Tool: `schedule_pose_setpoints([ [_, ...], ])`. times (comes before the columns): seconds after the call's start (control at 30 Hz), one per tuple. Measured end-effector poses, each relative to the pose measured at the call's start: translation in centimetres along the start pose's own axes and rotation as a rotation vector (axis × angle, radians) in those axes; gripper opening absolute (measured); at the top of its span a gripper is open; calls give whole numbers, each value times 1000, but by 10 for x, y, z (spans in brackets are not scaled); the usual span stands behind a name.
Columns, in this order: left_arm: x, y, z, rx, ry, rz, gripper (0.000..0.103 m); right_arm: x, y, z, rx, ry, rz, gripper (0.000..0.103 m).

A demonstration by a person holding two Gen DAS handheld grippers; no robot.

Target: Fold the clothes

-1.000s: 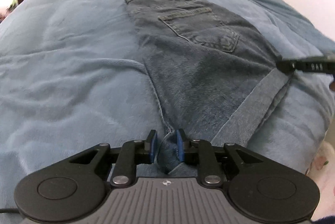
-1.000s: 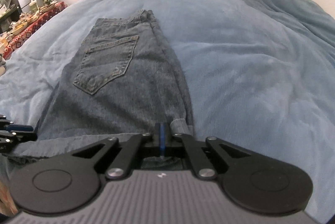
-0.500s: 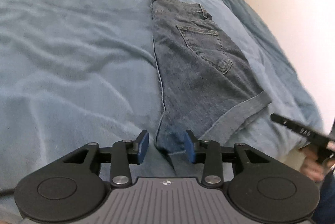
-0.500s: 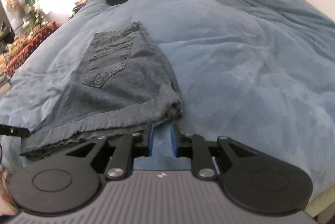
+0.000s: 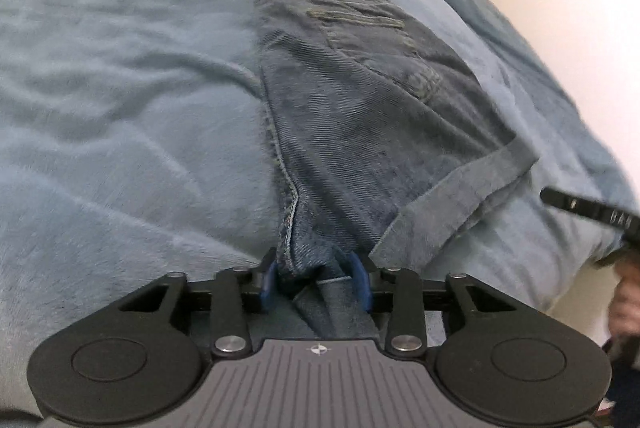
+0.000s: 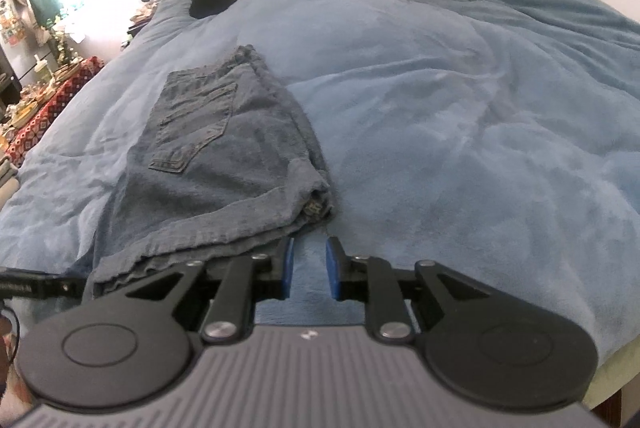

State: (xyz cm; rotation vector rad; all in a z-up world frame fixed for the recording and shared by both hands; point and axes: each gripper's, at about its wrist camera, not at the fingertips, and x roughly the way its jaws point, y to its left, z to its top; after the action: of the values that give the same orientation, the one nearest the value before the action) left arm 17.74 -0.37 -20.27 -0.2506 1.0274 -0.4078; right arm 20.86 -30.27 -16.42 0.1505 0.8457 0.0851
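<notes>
Denim shorts (image 5: 360, 116), thick, limp and best gripped at their cuffed hem, lay between the left gripper's (image 5: 315, 278) spread fingers, the right gripper (image 6: 308, 266) spread, empty.

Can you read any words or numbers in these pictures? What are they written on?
White marks on the right gripper's finger, left wrist view: too blurred to read.
White marks on the left gripper's finger, right wrist view: too blurred to read.
Small round emblem on the left gripper's body: a sign, no letters.
Denim shorts and blue blanket: no readable text.
</notes>
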Motion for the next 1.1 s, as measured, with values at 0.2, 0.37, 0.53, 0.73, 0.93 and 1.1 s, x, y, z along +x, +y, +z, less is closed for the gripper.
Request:
schedule_pose_setpoints([
  [0.2,-24,-23,-8,107,-100,99,19,-2,-2,7,-14,-33,-33,22],
  [0.37,-40,-22,-5,100,-143,124,17,2,-6,22,-37,-73,-15,40],
  [0.53,-40,-20,0,71,-137,118,17,30,-1,31,-85,-33,12,40],
  [0.73,-43,-24,3,65,-139,118,16,59,2,29,-86,18,16,31],
  [0.93,-75,-25,8,91,-200,129,14,22,23,23,-77,-29,36,16],
  [1.1,-105,-14,-4,75,-200,110,14,-20,37,7,-57,-67,83,16],
])
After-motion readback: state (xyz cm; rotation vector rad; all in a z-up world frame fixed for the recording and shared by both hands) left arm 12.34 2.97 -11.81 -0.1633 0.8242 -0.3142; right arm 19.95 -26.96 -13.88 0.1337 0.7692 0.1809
